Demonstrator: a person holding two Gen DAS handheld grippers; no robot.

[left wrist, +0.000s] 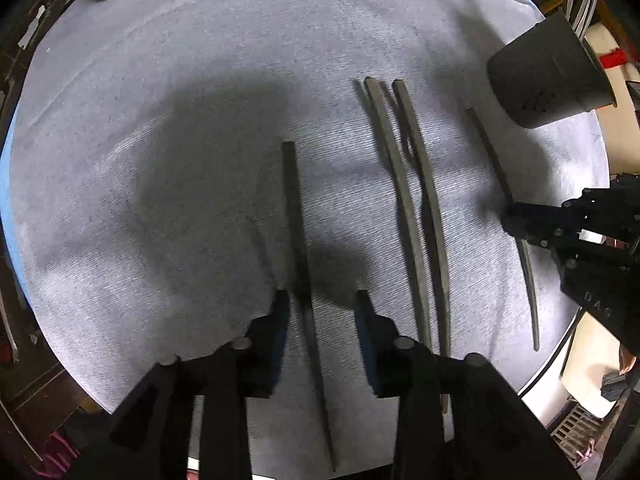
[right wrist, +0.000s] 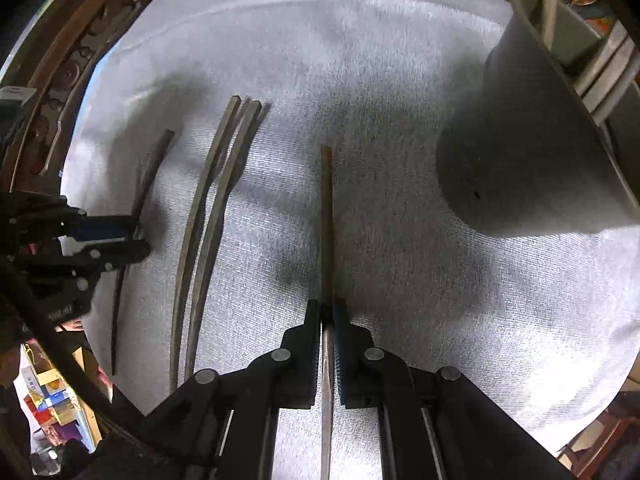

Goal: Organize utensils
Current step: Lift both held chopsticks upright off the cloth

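Left gripper (left wrist: 322, 300) jaws apart, straddling lone chopstick (left wrist: 294, 216) at frame centre, pads clear of it. Right gripper (right wrist: 329, 308) clamped on chopstick (right wrist: 326, 216). Bare cloth (left wrist: 140, 160) wide at left. Grey holder (right wrist: 520, 152) upper right, rim cropped; print above it unreadable. Chopstick cluster (left wrist: 404, 184) overlapping, count unclear.

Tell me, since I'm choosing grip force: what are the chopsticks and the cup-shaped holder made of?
The chopsticks look like dark wood or bamboo: matte, square-ended, no metallic shine. The holder looks like matte grey plastic or ceramic, smooth-walled with small holes; which one I cannot tell.
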